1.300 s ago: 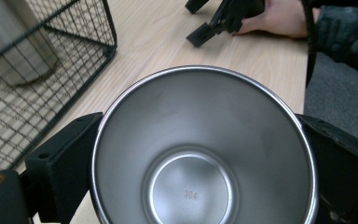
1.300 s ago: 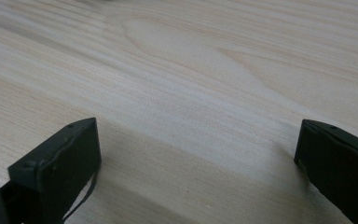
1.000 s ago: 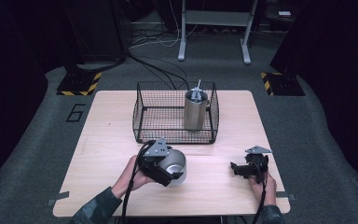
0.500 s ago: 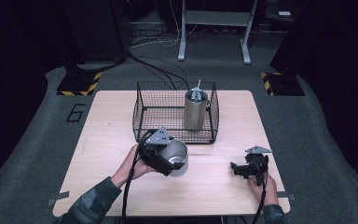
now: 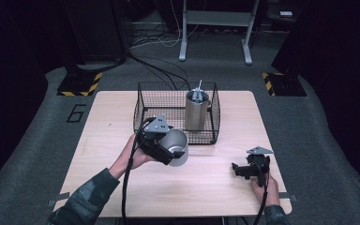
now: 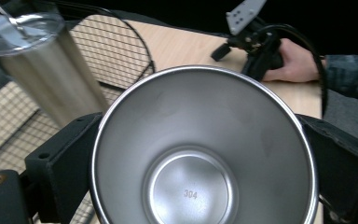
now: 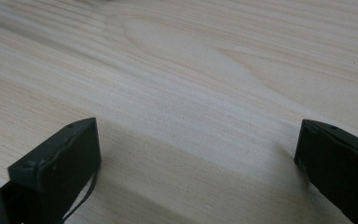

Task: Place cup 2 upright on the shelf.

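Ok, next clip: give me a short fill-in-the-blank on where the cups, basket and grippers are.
1. The left gripper is shut on a steel ____.
2. The lidded tumbler stands upright inside the wire ____.
3. The right gripper rests low over the bare table with its jaws ____.
4. The number stamped inside the held cup's bottom reads ____.

Missing words: cup; basket; open; 304
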